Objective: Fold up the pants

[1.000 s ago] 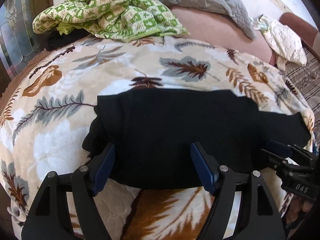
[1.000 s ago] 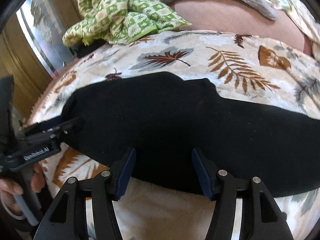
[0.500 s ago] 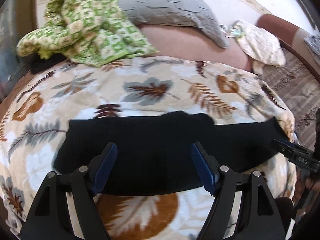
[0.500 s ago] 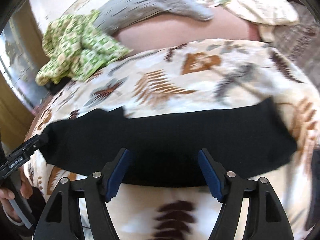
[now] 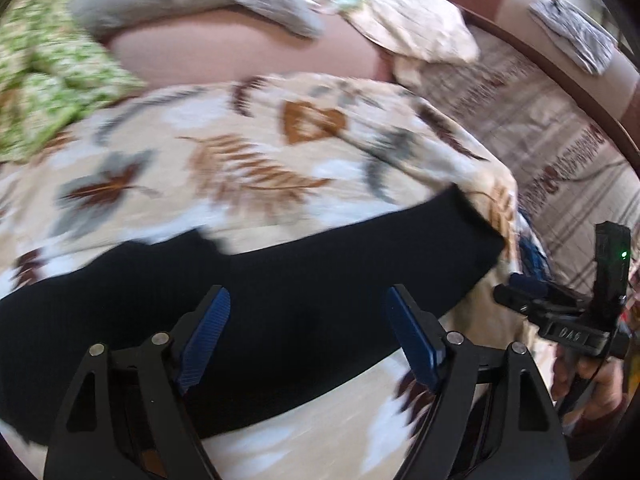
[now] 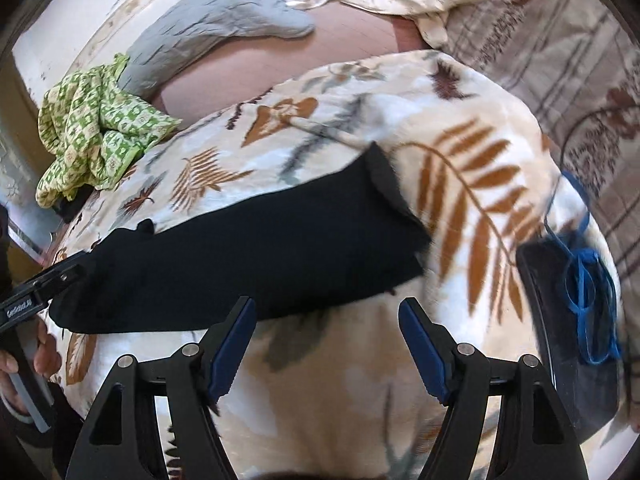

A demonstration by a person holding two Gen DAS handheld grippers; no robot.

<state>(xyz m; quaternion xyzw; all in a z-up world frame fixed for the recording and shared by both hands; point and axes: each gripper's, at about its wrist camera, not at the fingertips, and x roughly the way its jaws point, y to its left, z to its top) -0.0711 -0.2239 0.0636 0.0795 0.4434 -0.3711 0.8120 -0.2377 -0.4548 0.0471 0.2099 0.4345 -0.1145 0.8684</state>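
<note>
The black pants (image 5: pixel 280 292) lie flat as a long band across a leaf-patterned blanket (image 5: pixel 248 152); they also show in the right wrist view (image 6: pixel 248 256). My left gripper (image 5: pixel 308 336) is open and empty, held above the middle of the pants. My right gripper (image 6: pixel 326 348) is open and empty, above the blanket just in front of the pants' right end. The right gripper shows at the right edge of the left wrist view (image 5: pixel 560 312); the left gripper shows at the left edge of the right wrist view (image 6: pixel 44 284).
A green patterned cloth (image 6: pixel 96 132) and a grey pillow (image 6: pixel 216 20) lie at the back of the bed. A cream cushion (image 5: pixel 412 24) sits at the back right. A dark bag with blue cord (image 6: pixel 576 320) hangs at the bed's right edge, a patterned rug (image 5: pixel 560 132) beyond.
Both grippers have pulled back and swung to the right along the pants. The right gripper now is off the fabric, near the pants' right end. The pants have not moved.
</note>
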